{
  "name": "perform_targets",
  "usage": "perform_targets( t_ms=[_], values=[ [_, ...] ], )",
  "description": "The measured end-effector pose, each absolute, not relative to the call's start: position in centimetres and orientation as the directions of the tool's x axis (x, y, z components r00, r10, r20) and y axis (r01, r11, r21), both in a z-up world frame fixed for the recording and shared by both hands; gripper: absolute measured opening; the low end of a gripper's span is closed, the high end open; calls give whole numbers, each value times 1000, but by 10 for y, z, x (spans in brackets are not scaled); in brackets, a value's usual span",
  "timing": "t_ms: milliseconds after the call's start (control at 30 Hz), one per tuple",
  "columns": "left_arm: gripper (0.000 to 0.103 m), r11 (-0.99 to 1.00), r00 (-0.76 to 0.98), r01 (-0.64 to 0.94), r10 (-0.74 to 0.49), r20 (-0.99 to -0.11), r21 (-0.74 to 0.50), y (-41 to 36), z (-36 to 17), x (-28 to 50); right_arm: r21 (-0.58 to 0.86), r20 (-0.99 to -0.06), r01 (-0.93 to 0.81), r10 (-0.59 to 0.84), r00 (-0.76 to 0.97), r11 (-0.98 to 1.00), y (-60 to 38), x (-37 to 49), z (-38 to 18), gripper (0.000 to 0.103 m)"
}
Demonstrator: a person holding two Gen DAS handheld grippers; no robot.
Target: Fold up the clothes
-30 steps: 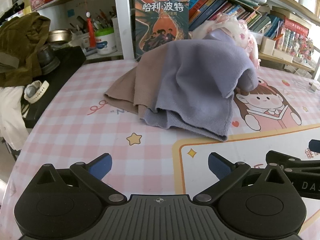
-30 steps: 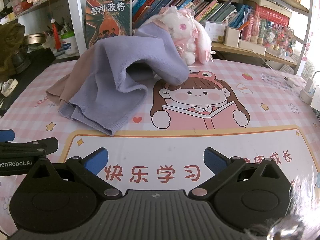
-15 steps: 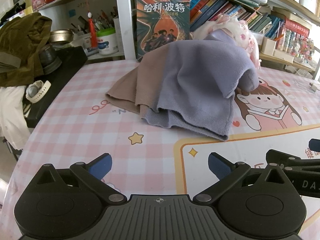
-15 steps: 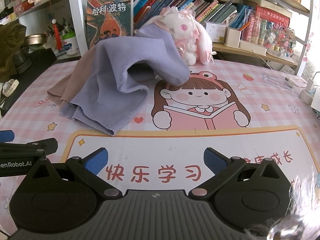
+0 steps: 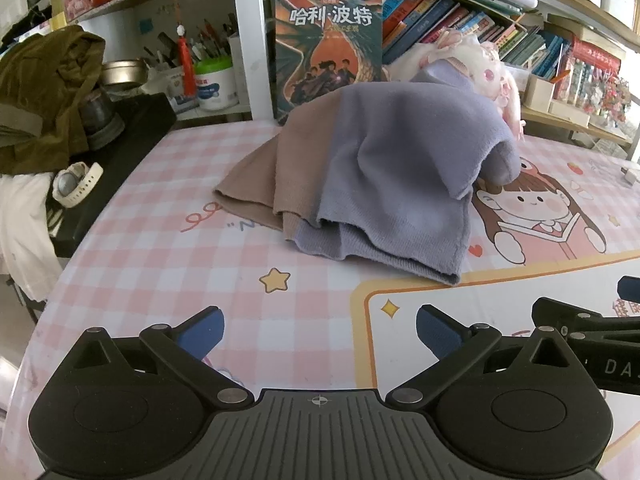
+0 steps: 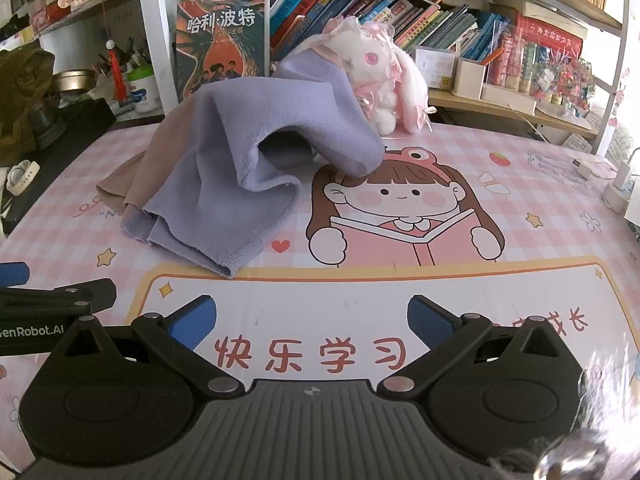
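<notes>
The lavender knit garment [image 5: 400,184] lies heaped over a tan knit garment [image 5: 280,172] at frame centre in the left wrist view, on the pink checked cartoon-print table mat [image 5: 160,264]. The heap is draped, not flat; its upper end rests against the white plush rabbit toy [image 6: 376,76]. The left gripper [image 5: 318,330] and right gripper [image 6: 312,320] both hover low at the bottom of their frames, jaws spread wide, empty and well clear of the cloth, aligned toward its near hem.

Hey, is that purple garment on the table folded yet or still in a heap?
Still a heap. The purple garment lies rumpled over a tan garment, one part humped with a hollow under it.
</notes>
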State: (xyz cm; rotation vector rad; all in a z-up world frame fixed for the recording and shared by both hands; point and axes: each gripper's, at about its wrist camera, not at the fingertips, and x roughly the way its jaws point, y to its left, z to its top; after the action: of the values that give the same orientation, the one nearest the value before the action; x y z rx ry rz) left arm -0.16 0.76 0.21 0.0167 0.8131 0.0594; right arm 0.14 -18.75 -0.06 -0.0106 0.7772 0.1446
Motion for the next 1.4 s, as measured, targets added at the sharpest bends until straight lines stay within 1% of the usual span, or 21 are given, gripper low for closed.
perform_targets(
  t_ms=[900,1200,1333,1400],
  values=[
    [103,998,674,-56,59,-737,28,9,0,1,40,-706,-132,122,698,990,-187,2,-4,103],
    [103,999,662,-47,43,-748,15,6,-3,7,52,-715,-133,130,687,990,-190,8,-7,103],
    [103,999,649,-31,3,-761,-23,2,-7,10,61,-718,-140,141,681,988,-193,11,-8,103],
    [103,999,640,-32,3,-768,-23,-2,-10,13,65,-720,-143,146,678,988,-195,12,-9,103]
  ],
)
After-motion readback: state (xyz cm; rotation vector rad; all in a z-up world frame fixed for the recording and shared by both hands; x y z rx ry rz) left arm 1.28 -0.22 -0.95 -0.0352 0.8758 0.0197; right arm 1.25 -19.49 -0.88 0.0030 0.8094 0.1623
